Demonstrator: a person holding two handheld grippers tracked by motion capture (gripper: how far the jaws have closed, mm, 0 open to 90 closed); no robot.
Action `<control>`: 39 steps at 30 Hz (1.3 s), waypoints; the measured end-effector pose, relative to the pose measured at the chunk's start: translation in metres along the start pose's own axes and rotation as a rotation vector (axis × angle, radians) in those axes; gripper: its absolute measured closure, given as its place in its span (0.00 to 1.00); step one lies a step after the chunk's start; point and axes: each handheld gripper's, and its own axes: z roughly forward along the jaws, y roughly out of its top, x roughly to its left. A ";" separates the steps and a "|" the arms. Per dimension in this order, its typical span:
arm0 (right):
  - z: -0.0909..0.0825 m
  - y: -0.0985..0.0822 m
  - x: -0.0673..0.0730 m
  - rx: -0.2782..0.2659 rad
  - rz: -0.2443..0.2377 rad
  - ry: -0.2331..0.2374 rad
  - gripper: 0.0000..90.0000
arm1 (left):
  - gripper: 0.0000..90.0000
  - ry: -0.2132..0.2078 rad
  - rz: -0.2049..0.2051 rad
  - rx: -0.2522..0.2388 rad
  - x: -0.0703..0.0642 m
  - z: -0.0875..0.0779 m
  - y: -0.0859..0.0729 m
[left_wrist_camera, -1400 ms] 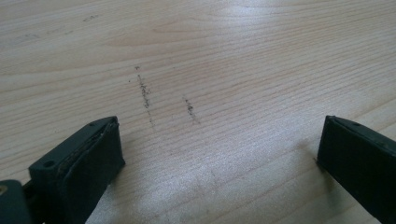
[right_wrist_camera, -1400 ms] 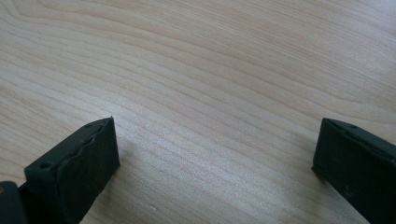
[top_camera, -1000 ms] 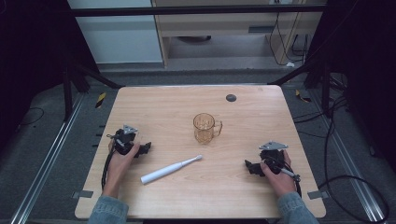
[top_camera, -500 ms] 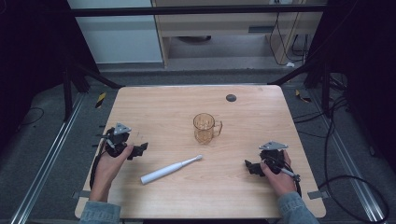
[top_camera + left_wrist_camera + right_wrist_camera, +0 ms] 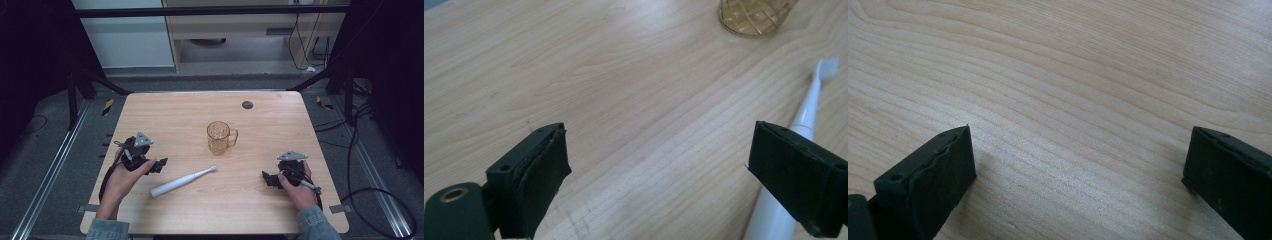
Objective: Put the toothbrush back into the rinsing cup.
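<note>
Item: left hand-held gripper (image 5: 159, 165), at the near left of the tabletop (image 5: 175, 115). It is found shifted since the two earlier high views: first lifted and drawn left, toward the left edge, and now swung back right and nearer, so that its tips are brought just beside the handle end of the toothbrush (image 5: 182, 181). Jaws are spread wide and nothing is held between them; in the left gripper view the white handle is seen passing just behind and under the right-hand jaw, not yet between the two. Item: toothbrush, white, electric type, lying flat and aslant on the near middle of the tabletop, bristle head pointed right and far toward the mug (image 5: 220, 137); its place is unaltered across all three high views. Item: mug, amber glass, upright, handle to the right, at the tabletop's centre, apart from the brush head. Item: right hand-held gripper (image 5: 267, 178), at the near right, jaws likewise spread and empty over bare wood, position unchanged. Judgement: a grasp of the toothbrush handle is being lined up by the left side; closure is not yet made.
</note>
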 end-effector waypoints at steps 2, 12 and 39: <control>0.000 0.000 0.000 0.000 0.000 0.000 0.00 | 0.09 -0.012 0.010 0.012 -0.005 -0.001 0.002; 0.000 0.000 0.000 0.000 0.002 0.001 0.00 | 0.11 -0.046 0.087 0.045 -0.031 0.004 0.014; 0.000 0.000 0.000 0.001 0.001 0.001 0.00 | 0.15 -0.086 0.225 0.186 -0.061 0.023 0.027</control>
